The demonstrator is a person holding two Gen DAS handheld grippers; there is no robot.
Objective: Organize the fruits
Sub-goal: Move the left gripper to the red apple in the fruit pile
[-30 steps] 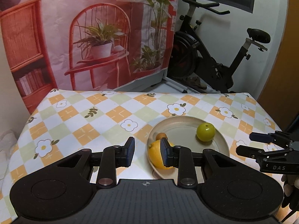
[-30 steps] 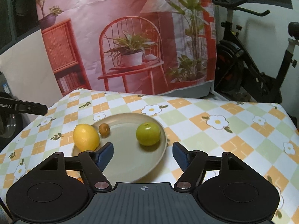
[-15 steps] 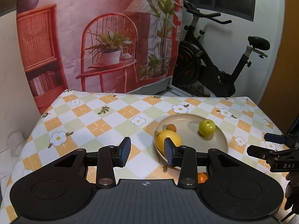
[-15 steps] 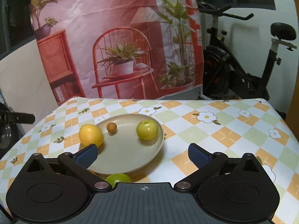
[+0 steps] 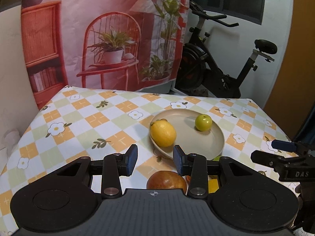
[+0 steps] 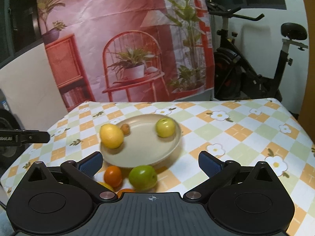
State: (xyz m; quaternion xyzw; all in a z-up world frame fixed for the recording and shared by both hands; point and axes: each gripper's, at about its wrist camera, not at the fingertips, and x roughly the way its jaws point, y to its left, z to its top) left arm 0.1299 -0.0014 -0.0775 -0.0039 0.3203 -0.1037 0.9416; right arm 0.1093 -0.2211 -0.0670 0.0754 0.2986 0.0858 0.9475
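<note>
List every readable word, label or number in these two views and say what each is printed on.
"DAS": white letters on the black body of the right gripper, seen from the left wrist.
White lettering on the left gripper, at the right wrist view's left edge: cut off and too blurred to read.
No other text is legible.

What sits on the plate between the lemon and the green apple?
In the right wrist view, a small brown fruit beside the lemon; otherwise bare plate up to the green apple.
</note>
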